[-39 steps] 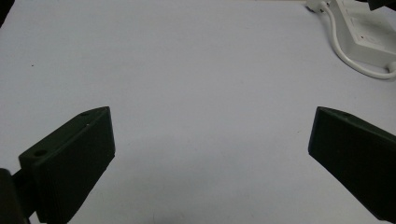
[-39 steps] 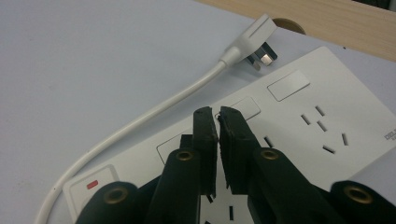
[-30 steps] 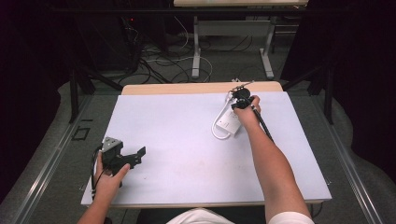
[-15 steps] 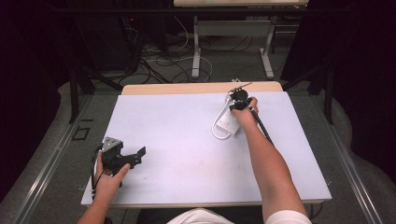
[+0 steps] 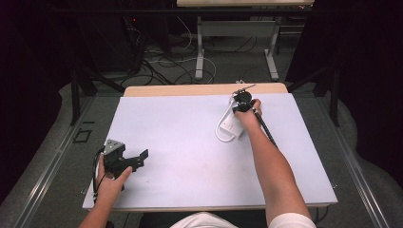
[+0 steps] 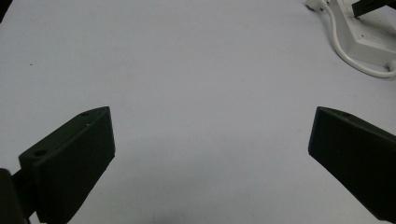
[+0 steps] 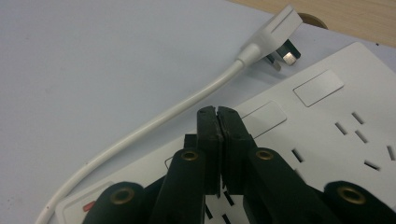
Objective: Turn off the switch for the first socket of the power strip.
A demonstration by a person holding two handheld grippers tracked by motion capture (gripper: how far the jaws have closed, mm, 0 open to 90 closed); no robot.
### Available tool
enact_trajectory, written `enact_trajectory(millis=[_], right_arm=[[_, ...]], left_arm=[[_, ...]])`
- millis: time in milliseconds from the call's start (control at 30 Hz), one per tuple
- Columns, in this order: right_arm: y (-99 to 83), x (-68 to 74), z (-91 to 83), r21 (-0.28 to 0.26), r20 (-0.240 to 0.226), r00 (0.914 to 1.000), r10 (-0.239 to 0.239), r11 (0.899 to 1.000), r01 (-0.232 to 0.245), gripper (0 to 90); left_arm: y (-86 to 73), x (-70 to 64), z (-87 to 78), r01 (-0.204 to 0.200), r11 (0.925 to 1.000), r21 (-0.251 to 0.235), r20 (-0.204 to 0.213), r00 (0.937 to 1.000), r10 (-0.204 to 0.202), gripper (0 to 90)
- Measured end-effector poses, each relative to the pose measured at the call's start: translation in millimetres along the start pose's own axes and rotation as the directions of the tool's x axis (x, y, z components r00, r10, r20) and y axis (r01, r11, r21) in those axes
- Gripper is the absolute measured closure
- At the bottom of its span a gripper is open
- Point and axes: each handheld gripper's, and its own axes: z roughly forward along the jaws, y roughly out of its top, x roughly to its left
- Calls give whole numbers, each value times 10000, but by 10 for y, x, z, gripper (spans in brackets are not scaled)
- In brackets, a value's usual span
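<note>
Seen from the high view, the power strip (image 5: 231,124) lies at the desk's (image 5: 180,142) far right under the right gripper (image 5: 243,100). In the left gripper view, fingers (image 6: 70,158) are spread wide. In the right gripper view, closed fingers (image 7: 208,135) are pressed on the strip; steady downward pressure is advised.

The power strip (image 7: 327,135) looks like smooth white plastic with a slight gloss, and its cable (image 7: 154,123) has a smooth white rubbery skin. The plug (image 7: 275,30) shows shiny metal pins. The right gripper (image 7: 218,114) has matt black plastic jaws with brass-coloured rivets. The table (image 5: 171,123) has a matt pale top, and bare wood shows at its far edge
</note>
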Motion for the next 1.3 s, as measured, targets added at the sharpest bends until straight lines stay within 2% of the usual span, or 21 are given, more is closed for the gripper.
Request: enact_trajectory(millis=[300, 967, 1067, 1233, 1300], right_arm=[[2, 5, 4, -35, 58, 9999, 110, 9999, -110, 877], [-1, -14, 2, 61, 66, 10000, 31, 10000, -32, 854], [3, 9, 5, 70, -3, 9996, 293, 9995, -293, 853], [0, 9, 7, 75, -36, 9993, 364, 9993, -363, 856], [-2, 14, 9, -1, -143, 9985, 537, 9986, -537, 858]], left_arm=[[0, -1, 0, -44, 10000, 7, -2, 10000, 44, 5], [-1, -3, 6, -61, 10000, -19, 16, 10000, 61, 5], [0, -3, 5, -66, 10000, 16, 12, 10000, 66, 5], [-1, -3, 7, -56, 10000, 27, 6, 10000, 56, 5], [-1, -2, 5, -50, 10000, 32, -1, 10000, 50, 5]])
